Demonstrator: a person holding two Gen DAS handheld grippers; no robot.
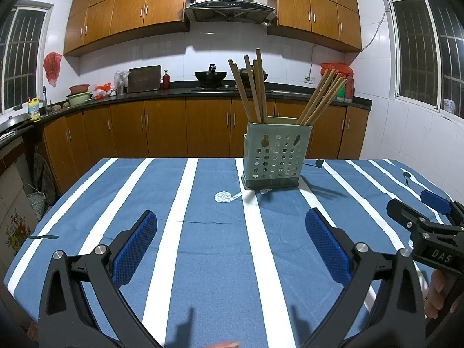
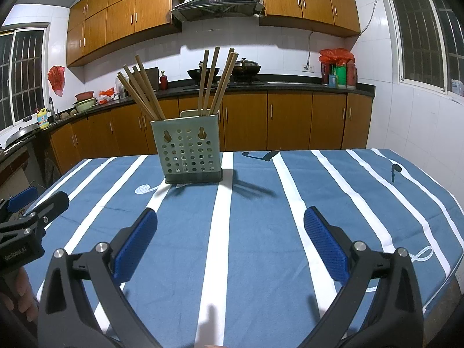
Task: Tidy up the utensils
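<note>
A grey-green perforated utensil holder (image 1: 277, 153) (image 2: 190, 150) stands upright on the blue striped tablecloth (image 1: 208, 232) (image 2: 255, 217). Several wooden chopsticks (image 1: 252, 87) (image 2: 214, 81) stick up from it in two leaning bunches. My left gripper (image 1: 230, 229) is open over the cloth, well short of the holder, with nothing between its blue pads (image 1: 326, 246). My right gripper (image 2: 230, 227) is likewise open and empty, holder ahead to its left. Each gripper shows at the edge of the other's view: the right gripper (image 1: 417, 203) and the left gripper (image 2: 34, 200).
The table ends just beyond the holder; wooden cabinets and a dark counter (image 1: 174, 94) with a wok (image 1: 210, 76) lie behind. A hand (image 1: 438, 293) grips the right tool's handle. The table's right edge (image 2: 452, 249) drops off near a tiled wall.
</note>
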